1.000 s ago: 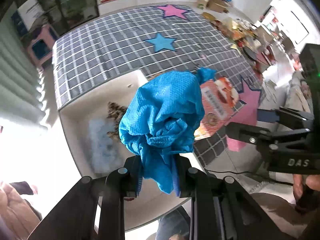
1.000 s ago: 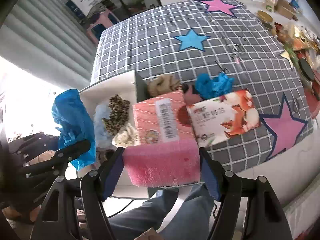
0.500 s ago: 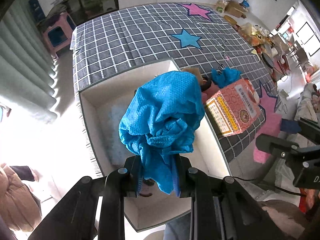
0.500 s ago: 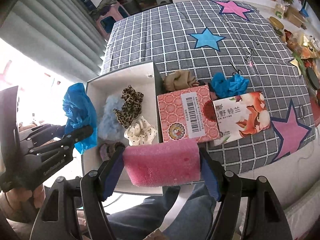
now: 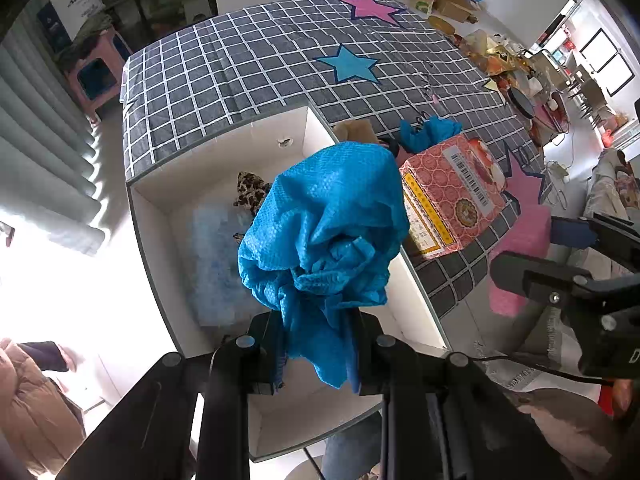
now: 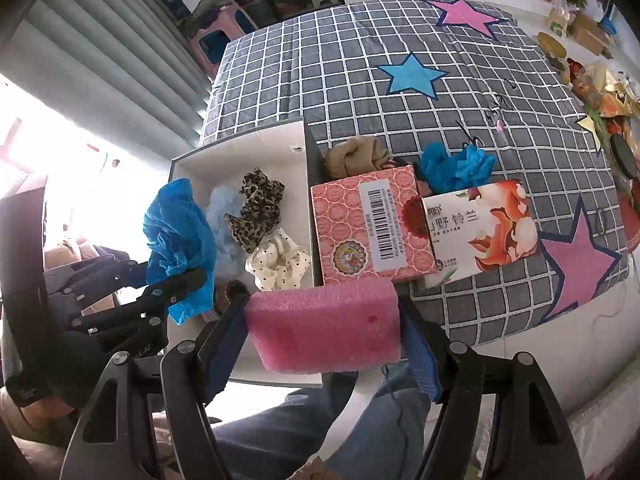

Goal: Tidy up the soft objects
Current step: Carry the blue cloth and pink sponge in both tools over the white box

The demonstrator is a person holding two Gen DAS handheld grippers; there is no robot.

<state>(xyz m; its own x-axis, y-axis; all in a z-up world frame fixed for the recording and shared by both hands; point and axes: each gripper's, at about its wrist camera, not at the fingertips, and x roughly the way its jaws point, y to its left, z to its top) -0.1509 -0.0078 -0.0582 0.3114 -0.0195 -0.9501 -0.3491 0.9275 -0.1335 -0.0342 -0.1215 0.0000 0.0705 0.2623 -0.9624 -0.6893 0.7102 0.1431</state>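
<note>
My left gripper (image 5: 320,344) is shut on a crumpled blue cloth (image 5: 324,236) and holds it above the white box (image 5: 160,248); it shows in the right wrist view (image 6: 176,232) at the box's left edge. My right gripper (image 6: 324,328) is shut on a pink sponge (image 6: 324,326), held near the box's front right corner. Inside the box (image 6: 236,152) lie a leopard scrunchie (image 6: 256,208), a pale blue fluffy piece (image 6: 224,208) and a cream dotted scrunchie (image 6: 280,260).
Right of the box on the grey checked cloth (image 6: 360,60) stand a pink patterned carton (image 6: 372,224) and a tissue pack (image 6: 484,228). Behind them lie a tan scrunchie (image 6: 356,156) and another blue cloth (image 6: 456,168). The table edge and my legs are below.
Both grippers have drawn back and up, with the left one shifting over the box. The pink carton and tissue pack now sit farther from the sponge.
</note>
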